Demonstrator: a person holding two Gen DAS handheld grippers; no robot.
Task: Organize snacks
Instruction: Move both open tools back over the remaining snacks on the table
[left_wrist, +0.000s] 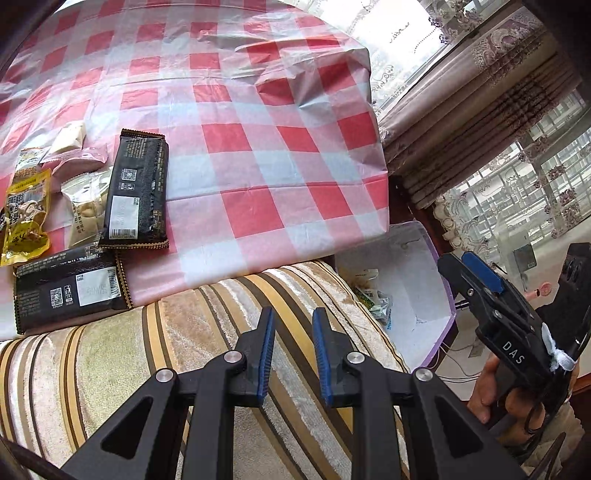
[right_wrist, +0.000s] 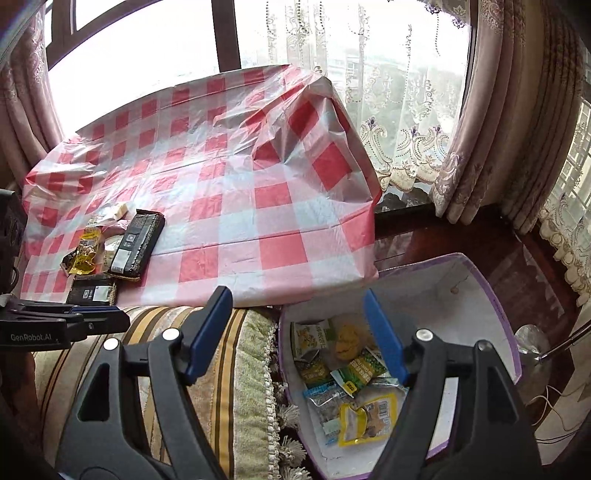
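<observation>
Black snack packets (left_wrist: 136, 192) lie flat; left hand-held gripper (left_wrist: 293, 356) closed, right hand-held gripper (right_wrist: 299, 339) apart.

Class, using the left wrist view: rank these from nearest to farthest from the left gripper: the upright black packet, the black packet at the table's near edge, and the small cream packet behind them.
From the left gripper:
1. Black packet at the table's near edge, lower left, lying crosswise.
2. Upright black packet, just beyond it.
3. Small cream packet, farthest, up and left.
</observation>
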